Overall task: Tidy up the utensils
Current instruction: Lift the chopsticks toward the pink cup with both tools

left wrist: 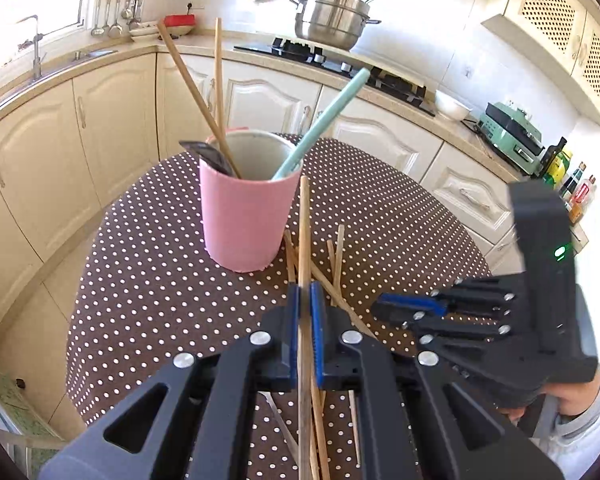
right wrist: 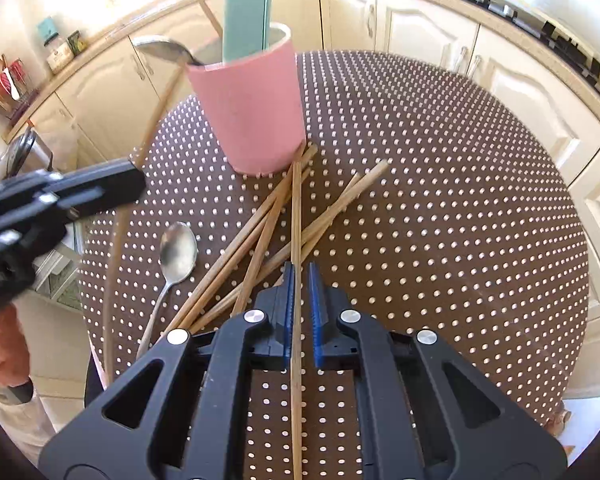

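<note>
We held a two-finger gripper in each hand above a round table (right wrist: 460,200) covered in a brown cloth with white dots. Our left gripper (left wrist: 305,320) had its blue-padded jaws pressed onto a single wooden chopstick (left wrist: 305,248), which ran straight ahead between the pads, its far tip just short of a pink cup (left wrist: 246,216). The cup stood upright ahead and slightly left of that gripper. Inside it leaned two long wooden sticks (left wrist: 204,96), a pale teal handle (left wrist: 328,120) and a dark utensil (left wrist: 210,156) against the near-left rim.

Our right gripper (right wrist: 301,312) sat lower over the table. A chopstick (right wrist: 296,220) lay along the gap between its jaws, touching the left pad, while the right pad stood a little clear of it, so we could not tell whether the jaws were truly pinching it. Ahead and to the left of this gripper lay a loose pile of chopsticks (right wrist: 260,232), crossing one another, their far ends reaching the foot of the pink cup. Further left lay a metal spoon (right wrist: 176,252), bowl away from us. From the right wrist view a second spoon bowl (right wrist: 164,50) showed at the cup's left rim.

Cream kitchen cabinets (left wrist: 112,120) ran behind the table.
</note>
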